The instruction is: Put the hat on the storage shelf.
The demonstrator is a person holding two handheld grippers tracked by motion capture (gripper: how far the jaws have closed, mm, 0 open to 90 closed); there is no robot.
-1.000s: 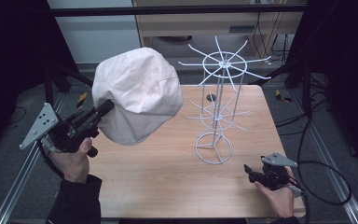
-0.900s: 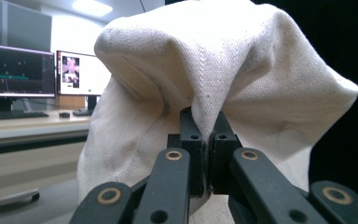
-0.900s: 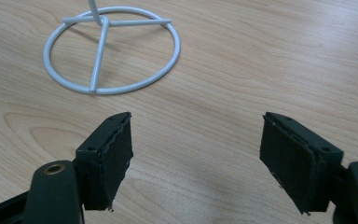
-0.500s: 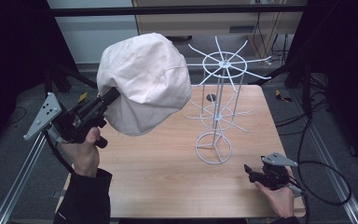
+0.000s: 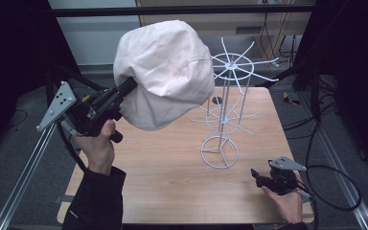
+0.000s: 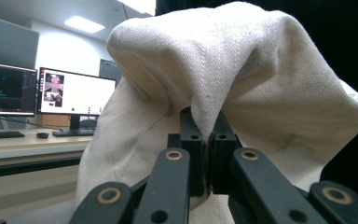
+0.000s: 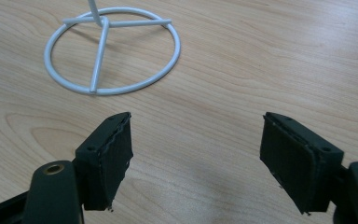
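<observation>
1. Hat (image 5: 165,72) hangs in the air above the table's (image 5: 172,167) left half, just beside the top spokes of the wire rack (image 5: 225,103). The left gripper (image 5: 124,91) has its jaws clenched on a fold of the cloth, as the left gripper view (image 6: 205,135) shows.
2. Only a pinch of fabric is held. If that fold slides out, the hat would likely drop to the table.
3. The rack looks light, standing on a thin ring base (image 7: 114,51). Nudged sideways by the hat, it could tip or skid.
4. Thin spokes might snag the brim or poke into the crown, so the hat would sit crooked.
5. The right gripper (image 5: 263,177) rests near the table's front right corner, jaws released and apart, well away from the base, so nothing steadies the rack.
</observation>
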